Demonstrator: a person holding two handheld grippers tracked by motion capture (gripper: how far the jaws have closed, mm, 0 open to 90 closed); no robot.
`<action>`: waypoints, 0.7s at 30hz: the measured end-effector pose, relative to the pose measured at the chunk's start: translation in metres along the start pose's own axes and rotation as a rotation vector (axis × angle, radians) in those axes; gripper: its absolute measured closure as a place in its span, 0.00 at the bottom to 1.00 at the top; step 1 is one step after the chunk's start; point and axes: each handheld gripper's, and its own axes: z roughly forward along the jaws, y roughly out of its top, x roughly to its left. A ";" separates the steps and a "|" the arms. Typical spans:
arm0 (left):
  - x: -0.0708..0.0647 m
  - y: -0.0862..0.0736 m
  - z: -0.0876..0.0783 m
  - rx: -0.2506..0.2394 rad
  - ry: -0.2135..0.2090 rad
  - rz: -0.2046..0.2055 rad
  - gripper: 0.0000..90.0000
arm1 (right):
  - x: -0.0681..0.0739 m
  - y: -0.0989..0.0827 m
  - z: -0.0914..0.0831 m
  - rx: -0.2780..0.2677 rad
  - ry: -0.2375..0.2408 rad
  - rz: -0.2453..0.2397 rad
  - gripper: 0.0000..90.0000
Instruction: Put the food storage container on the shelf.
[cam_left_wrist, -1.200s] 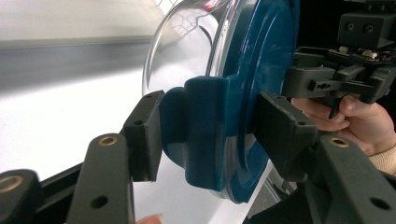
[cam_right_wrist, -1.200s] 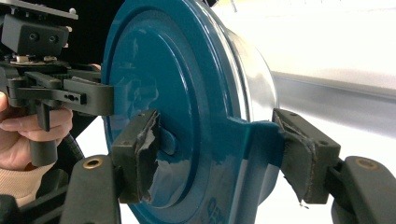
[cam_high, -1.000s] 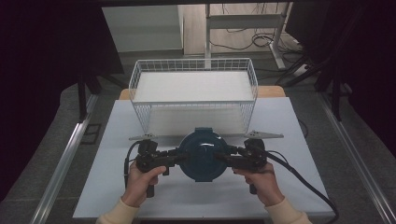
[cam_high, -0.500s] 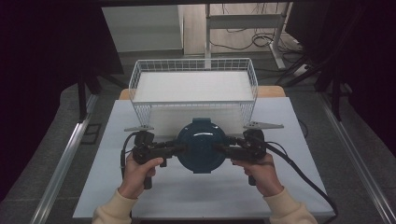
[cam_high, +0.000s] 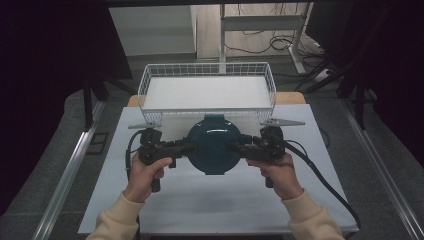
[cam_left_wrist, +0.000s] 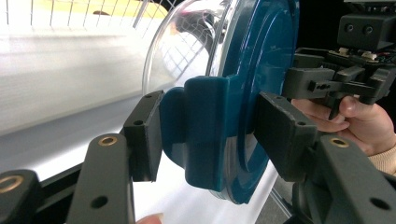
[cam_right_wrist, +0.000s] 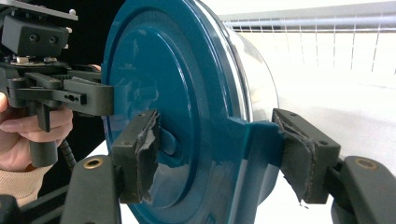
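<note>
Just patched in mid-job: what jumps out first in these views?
A round container with a teal lid sits mid-table, clamped from both sides by the left gripper and right gripper, each on a side latch tab. Just beyond it stands a white wire basket, empty.

A white table (cam_high: 210, 200) stands on grey floor (cam_high: 60, 125). Metal rails (cam_high: 70, 170) run along both its sides. Beyond it, a desk frame (cam_high: 222, 30) stands by a pale wall (cam_high: 150, 30), with cables (cam_high: 280, 42) on the floor. Dark curtains (cam_high: 45, 60) hang left and right.
</note>
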 end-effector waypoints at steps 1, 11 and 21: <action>0.000 0.002 -0.001 -0.002 0.000 0.001 0.49 | 0.000 0.002 0.000 -0.001 -0.001 -0.003 0.38; 0.001 0.022 -0.008 -0.017 0.010 0.020 0.49 | 0.002 0.024 0.006 -0.004 0.007 -0.013 0.38; 0.004 0.048 -0.011 -0.028 0.014 0.019 0.49 | -0.001 0.052 0.011 0.000 0.009 -0.021 0.38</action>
